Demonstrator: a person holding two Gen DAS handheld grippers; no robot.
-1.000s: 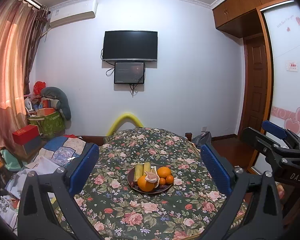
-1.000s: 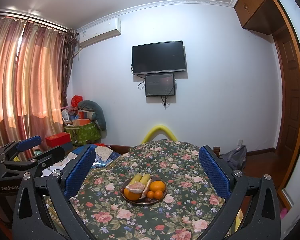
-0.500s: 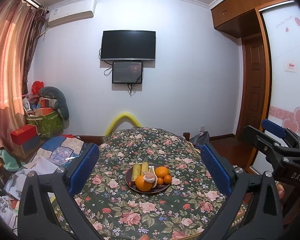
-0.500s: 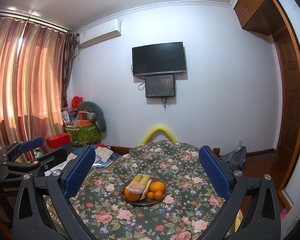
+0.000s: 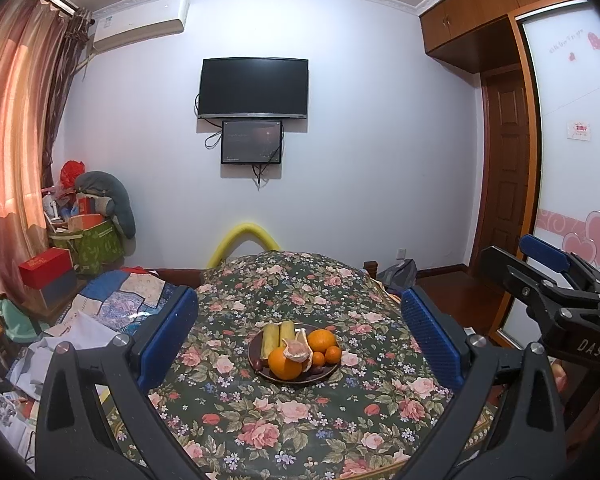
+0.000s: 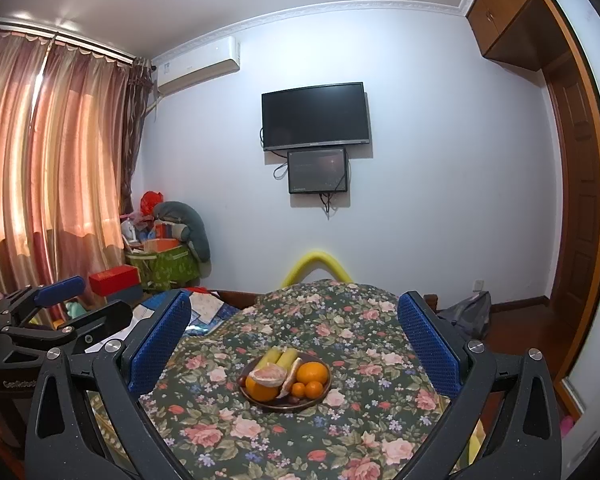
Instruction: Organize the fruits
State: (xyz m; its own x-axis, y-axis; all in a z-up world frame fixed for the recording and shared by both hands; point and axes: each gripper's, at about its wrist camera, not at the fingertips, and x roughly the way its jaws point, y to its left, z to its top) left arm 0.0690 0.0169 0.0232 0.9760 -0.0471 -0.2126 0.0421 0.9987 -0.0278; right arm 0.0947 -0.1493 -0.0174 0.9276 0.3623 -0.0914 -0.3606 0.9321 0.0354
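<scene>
— Fruits [image 5: 296, 350] sit heaped on a dark round plate [image 5: 327, 374], and that plate rests on the floral tablecloth [image 5: 300, 420] near the middle of the table. What is in the pile?

— Two large oranges [image 5: 285, 363], two small ones beside them, a partly peeled pomelo [image 5: 298, 350] on top of the front orange, and two yellow-green pieces [image 5: 276, 338] lying side by side at the back. Some small dark fruits lie at the plate's edge; I cannot tell what they are.

— And the grippers?

— Neither touches anything. The left gripper [image 5: 300, 346] is held above the near side of the table, its blue-padded jaws spread wide, and the plate shows in the gap between them. The right gripper [image 6: 294, 350] is the same: jaws wide apart, nothing held, plate framed between the pads.

— Do they see each other?

— Yes. The right gripper shows at the right edge of the left wrist view, and the left one at the left edge of the right wrist view.

— Beyond the table?

— A yellow curved tube [image 5: 244, 238] rises behind its far edge. On the white wall hang a black television [image 5: 254, 88] and a smaller screen [image 5: 252, 142] just below it. Curtains [image 6: 48, 160] cover the window at left, with an air conditioner [image 6: 198, 66] high up beside them.
</scene>
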